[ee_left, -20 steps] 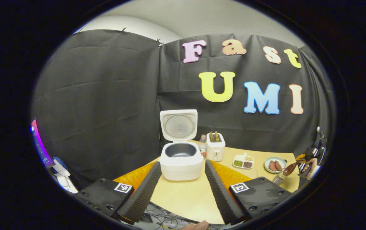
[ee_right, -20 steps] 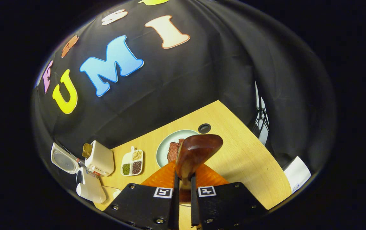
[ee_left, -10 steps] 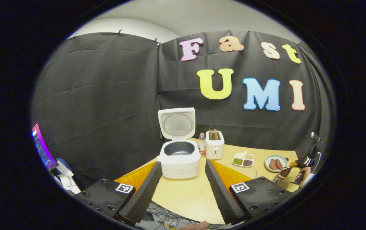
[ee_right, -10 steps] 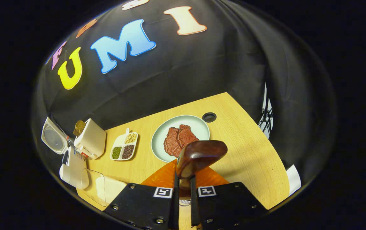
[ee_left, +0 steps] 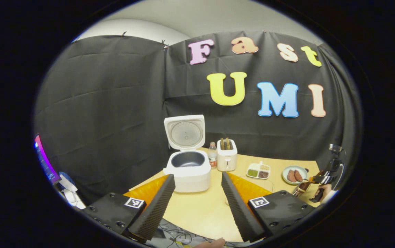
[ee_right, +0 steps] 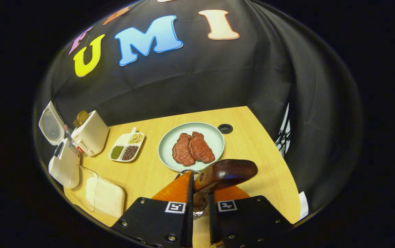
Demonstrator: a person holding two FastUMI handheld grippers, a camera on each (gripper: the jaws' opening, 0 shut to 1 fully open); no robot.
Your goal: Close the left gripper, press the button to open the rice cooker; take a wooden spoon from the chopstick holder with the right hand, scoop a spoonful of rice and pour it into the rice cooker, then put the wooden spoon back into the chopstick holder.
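In the left gripper view, the left gripper [ee_left: 197,193] is held above the near edge of the light wooden surface [ee_left: 201,213] with its fingers [ee_left: 156,203] spread wide apart and nothing between them. Beyond the fingers stands the white rice cooker [ee_left: 188,169], lid raised upright, dark inner pot exposed. Just right of the cooker stand a small clear bottle with a red label [ee_left: 212,159] and a white two-slot toaster [ee_left: 226,159]. Farther right lie a white divided dish of green, dark and pale grains [ee_left: 258,171] and a pale green round plate with two brown meat slices [ee_left: 294,175]. At the far right edge the right gripper [ee_left: 316,179] is seen in a hand, above a metal wire chopstick holder [ee_left: 299,189]. In the right gripper view, the right gripper [ee_right: 199,203] has its fingers closed on the handle of the dark brown wooden spoon [ee_right: 226,174], whose bowl tilts to the right over the near rim of the plate [ee_right: 214,134]. The rim of the chopstick holder [ee_right: 183,171] shows just beside the fingers (its lower part is hidden). A clear plastic container of white rice [ee_right: 97,194] sits at the near left, beside the cooker [ee_right: 63,167].
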